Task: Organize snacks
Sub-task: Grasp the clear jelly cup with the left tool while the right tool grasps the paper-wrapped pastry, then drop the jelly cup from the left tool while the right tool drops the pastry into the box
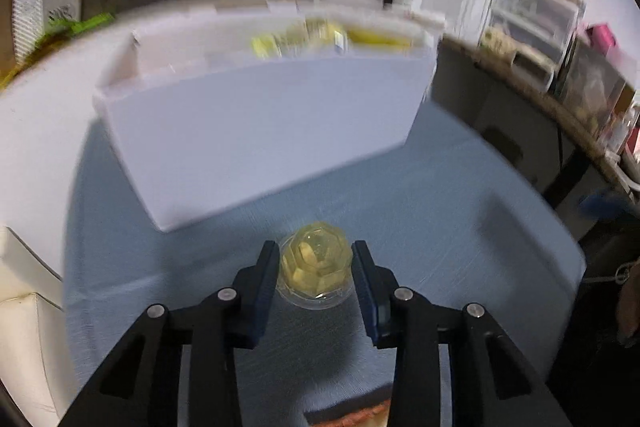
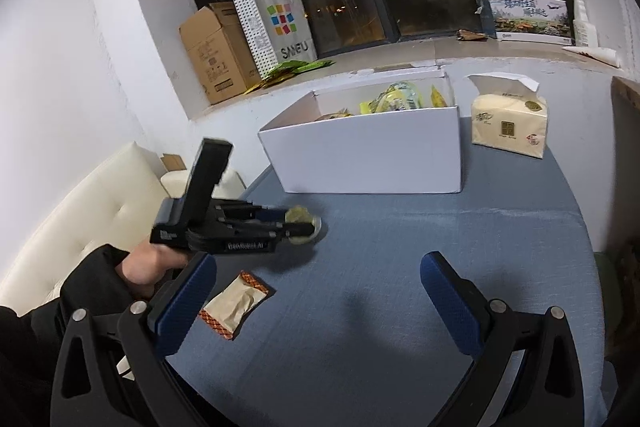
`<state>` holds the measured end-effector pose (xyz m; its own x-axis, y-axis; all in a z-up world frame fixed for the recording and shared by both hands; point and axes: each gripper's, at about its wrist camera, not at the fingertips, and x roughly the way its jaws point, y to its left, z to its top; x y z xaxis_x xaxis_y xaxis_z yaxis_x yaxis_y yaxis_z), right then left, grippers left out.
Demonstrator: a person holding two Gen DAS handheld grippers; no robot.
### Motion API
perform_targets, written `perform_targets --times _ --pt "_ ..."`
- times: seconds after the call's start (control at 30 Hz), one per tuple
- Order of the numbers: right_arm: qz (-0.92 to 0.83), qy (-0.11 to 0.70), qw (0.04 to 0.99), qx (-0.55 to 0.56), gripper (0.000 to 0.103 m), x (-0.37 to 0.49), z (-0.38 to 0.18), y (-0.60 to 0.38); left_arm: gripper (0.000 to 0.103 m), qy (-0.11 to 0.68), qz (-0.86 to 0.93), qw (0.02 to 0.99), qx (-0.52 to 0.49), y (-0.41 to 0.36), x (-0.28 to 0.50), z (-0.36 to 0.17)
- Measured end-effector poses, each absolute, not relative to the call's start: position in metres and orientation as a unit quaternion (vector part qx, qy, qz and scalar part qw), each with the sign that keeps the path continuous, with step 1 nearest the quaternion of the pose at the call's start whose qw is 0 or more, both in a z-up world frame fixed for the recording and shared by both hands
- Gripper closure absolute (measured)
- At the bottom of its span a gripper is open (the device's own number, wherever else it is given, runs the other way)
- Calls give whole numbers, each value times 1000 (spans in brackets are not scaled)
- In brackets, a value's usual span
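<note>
A clear jelly cup [image 1: 316, 263] with yellow filling sits between the pads of my left gripper [image 1: 316, 255], which is shut on it just above the blue table; the pair also shows in the right wrist view [image 2: 302, 221]. A white box [image 1: 264, 131] holding yellow snack packets [image 2: 390, 99] stands just beyond the cup. My right gripper [image 2: 318, 273] is open and empty over the table. A beige snack packet [image 2: 236, 305] with orange edges lies on the table by its left finger [image 2: 188, 303].
A tissue pack [image 2: 510, 117] stands right of the white box [image 2: 368, 155]. A cardboard box [image 2: 214, 53], a paper bag [image 2: 276, 23] and green packets [image 2: 292, 69] sit on the windowsill. A cream sofa [image 2: 80, 215] lies left of the table.
</note>
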<state>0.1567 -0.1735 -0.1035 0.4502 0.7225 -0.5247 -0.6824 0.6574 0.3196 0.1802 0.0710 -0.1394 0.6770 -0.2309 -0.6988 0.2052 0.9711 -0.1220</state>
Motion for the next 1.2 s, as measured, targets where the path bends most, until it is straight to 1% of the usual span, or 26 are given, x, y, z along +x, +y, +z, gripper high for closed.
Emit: perform_targets --times 0.17,0.27,0.33,0.5,0.6,0.7,0.83,0.87,0.9,0.93,0.97,1.0,1.03,1.1,1.2 --pt "447 358 819 -32 0 157 -119 -140 62 317 -99 942 -45 100 128 -99" --pt "476 363 794 -102 0 154 -129 -109 62 296 -80 950 -61 122 93 -83" --pt "504 357 770 -159 0 149 -135 -82 62 290 -71 952 -72 133 71 -81" --pt "542 355 721 -247 0 138 -155 -25 62 288 -49 952 -93 152 17 -80" --pt "555 336 701 -295 0 131 -166 -5 62 289 -43 951 -99 155 -1 -85" --pt "558 347 682 -321 0 132 -179 10 62 287 -41 951 -109 158 -8 -88" --pt "560 367 666 -329 1 137 -190 21 62 283 -44 951 -119 163 -10 -91" --pt "562 374 662 -326 6 138 -193 21 62 282 -43 951 -119 163 -9 -92" --pt "567 373 663 -317 15 139 -193 19 62 283 -45 950 -120 162 -8 -93" --pt "571 364 668 -309 42 139 -189 17 62 283 -46 950 -122 162 -7 -93" --pt "572 363 671 -301 54 140 -186 16 62 283 -46 950 -123 162 -7 -94" --pt "572 367 673 -293 75 141 -184 14 62 283 -48 950 -123 161 -6 -94" --pt "570 364 680 -284 83 143 -182 9 62 283 -50 950 -124 160 -5 -95" --pt "569 361 689 -267 83 146 -177 1 62 283 -55 949 -126 158 -1 -95" --pt "573 369 700 -214 83 156 -168 -20 62 282 -64 949 -126 152 6 -94"
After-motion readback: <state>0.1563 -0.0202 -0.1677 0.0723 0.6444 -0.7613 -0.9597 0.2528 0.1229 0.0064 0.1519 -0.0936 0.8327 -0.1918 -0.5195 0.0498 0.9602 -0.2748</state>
